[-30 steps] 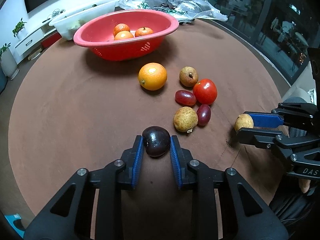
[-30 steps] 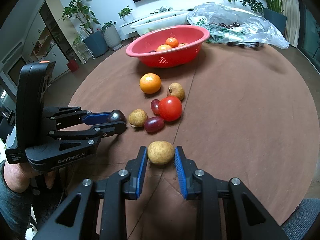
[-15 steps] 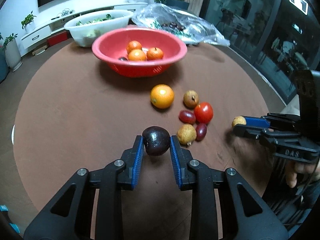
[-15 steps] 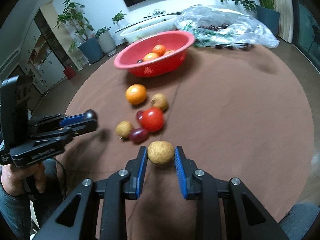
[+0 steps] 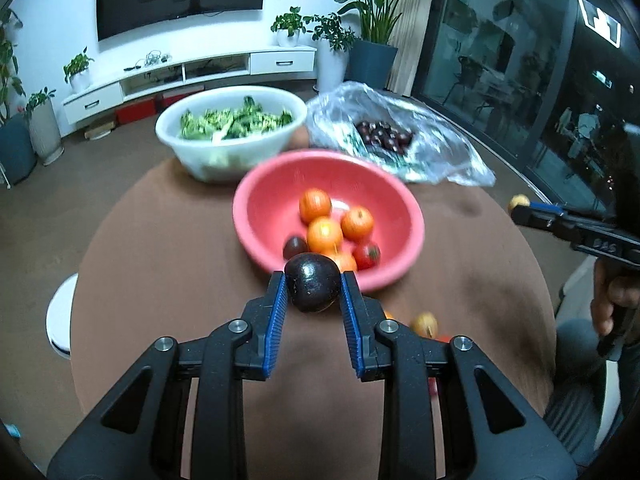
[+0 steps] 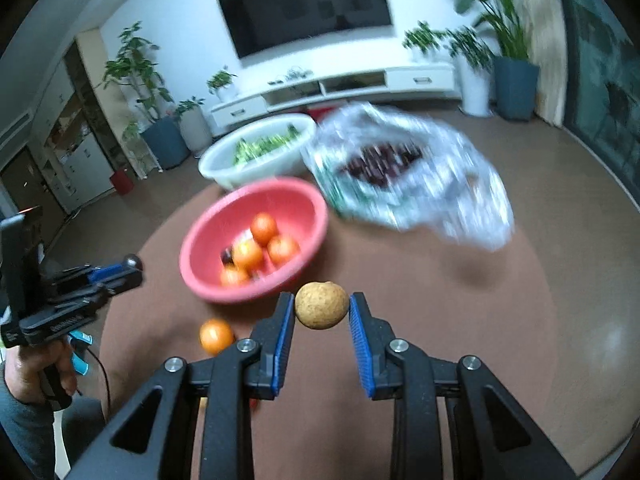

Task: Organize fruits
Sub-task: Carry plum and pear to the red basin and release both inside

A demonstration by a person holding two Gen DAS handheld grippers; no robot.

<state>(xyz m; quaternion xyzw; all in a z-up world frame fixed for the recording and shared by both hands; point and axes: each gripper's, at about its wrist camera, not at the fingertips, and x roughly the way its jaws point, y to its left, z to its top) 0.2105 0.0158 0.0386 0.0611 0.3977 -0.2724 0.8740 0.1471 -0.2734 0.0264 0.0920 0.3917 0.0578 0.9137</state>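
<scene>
My left gripper [image 5: 313, 292] is shut on a dark plum [image 5: 313, 287], held in the air just before the near rim of the red basket [image 5: 256, 204]. The basket holds several oranges, a tomato and a dark fruit. My right gripper [image 6: 322, 312] is shut on a round tan fruit [image 6: 321, 305], raised near the red basket [image 6: 296, 200] on its right side. Each gripper shows in the other's view, far right [image 5: 520, 206] and far left [image 6: 134, 268]. An orange [image 6: 216, 335] and a tan fruit [image 5: 425, 323] lie on the brown table below.
Behind the basket stand a white bowl of greens [image 5: 228, 136] and a clear plastic bag of dark fruit [image 5: 384, 136]. The round brown table [image 5: 160, 280] drops off at its edges; a white stool [image 5: 60, 320] sits left. A hand [image 6: 36, 376] grips the left tool.
Both grippers rose off the table with their fruit and moved toward the red basket. The loose fruits on the table have slipped mostly below the fingers.
</scene>
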